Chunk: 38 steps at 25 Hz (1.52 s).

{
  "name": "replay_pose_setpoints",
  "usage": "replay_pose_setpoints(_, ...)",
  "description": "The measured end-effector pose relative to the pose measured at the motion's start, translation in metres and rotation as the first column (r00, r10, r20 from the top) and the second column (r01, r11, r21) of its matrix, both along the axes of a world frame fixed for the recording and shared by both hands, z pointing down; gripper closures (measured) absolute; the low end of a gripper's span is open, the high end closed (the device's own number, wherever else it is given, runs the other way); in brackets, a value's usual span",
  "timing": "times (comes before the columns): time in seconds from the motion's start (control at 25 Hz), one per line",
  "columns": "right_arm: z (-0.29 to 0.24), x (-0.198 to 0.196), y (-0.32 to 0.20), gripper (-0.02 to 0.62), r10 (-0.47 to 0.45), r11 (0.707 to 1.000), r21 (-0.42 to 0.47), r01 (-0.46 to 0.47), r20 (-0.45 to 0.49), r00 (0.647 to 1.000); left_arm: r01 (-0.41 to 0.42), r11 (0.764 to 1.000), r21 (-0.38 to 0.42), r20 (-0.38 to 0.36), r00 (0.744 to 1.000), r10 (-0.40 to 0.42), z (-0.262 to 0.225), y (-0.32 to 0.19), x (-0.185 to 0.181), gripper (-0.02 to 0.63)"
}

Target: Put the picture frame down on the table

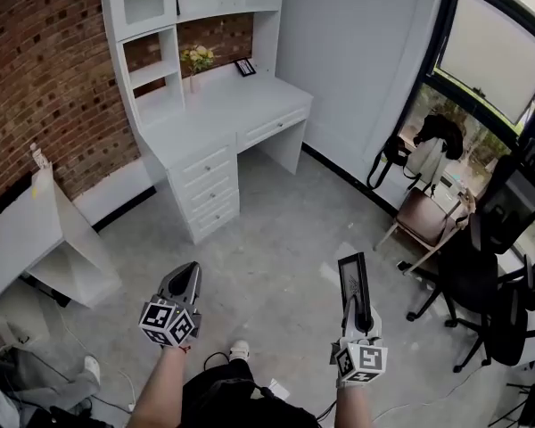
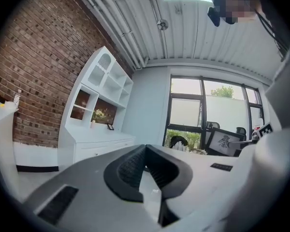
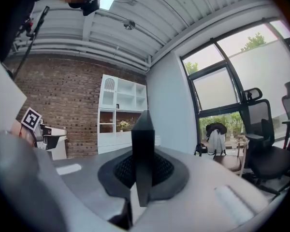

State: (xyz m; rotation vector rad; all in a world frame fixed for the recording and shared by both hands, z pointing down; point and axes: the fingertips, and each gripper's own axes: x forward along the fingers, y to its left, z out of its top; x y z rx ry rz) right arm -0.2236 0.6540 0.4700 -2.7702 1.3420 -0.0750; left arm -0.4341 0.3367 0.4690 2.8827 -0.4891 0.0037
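Note:
A black picture frame [image 1: 354,283] stands on edge in my right gripper [image 1: 362,317], which is shut on its lower end. In the right gripper view the frame [image 3: 143,149] shows edge-on, clamped between the dark pads of that gripper [image 3: 143,172]. My left gripper [image 1: 188,275] is held level over the floor at the left, its jaws shut with nothing between them; the left gripper view shows this gripper's [image 2: 145,159] pads meeting at the tips. The white desk with a hutch [image 1: 229,111] stands across the room ahead, well away from both grippers.
On the desk stand a small framed picture [image 1: 244,67] and a vase of flowers [image 1: 197,59]. A low white table [image 1: 22,232] is at the left by the brick wall. Black office chairs [image 1: 504,239] and a brown chair [image 1: 425,219] crowd the right, by the window.

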Motion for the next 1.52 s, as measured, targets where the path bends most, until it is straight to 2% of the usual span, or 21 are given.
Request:
replay_pose_setpoints(0.16, 0.0, 0.022, -0.044, 0.583, -0.006, 1.0, -0.006, 0.007, 0.008, 1.0, -0.022, 1.0, 0.004, 0.013, 1.0, 0.022, -0.001, -0.034, 0.027, 0.604)
replay_pose_setpoints(0.4, 0.008, 0.052, -0.106, 0.583, -0.007, 1.0, -0.016, 0.008, 0.028, 1.0, -0.01, 1.0, -0.02, 0.031, 0.999, 0.011, 0.009, -0.095, 0.049, 0.604)
replay_pose_setpoints(0.68, 0.009, 0.077, -0.164, 0.583, -0.008, 1.0, 0.024, 0.007, 0.043, 0.999, -0.013, 0.999, -0.031, 0.027, 1.0, 0.014, 0.018, -0.148, 0.074, 0.604)
replay_pose_setpoints(1.12, 0.016, 0.111, -0.214, 0.583, -0.052, 0.999, -0.005, 0.052, 0.054, 0.997, -0.02, 0.999, -0.036, 0.039, 0.999, 0.021, 0.027, -0.178, 0.111, 0.604)
replay_pose_setpoints(1.52, 0.009, 0.181, -0.274, 0.583, -0.119, 0.993, -0.006, 0.119, 0.037, 0.992, 0.007, 1.0, -0.024, 0.018, 1.0, -0.006, 0.013, -0.22, 0.175, 0.604)
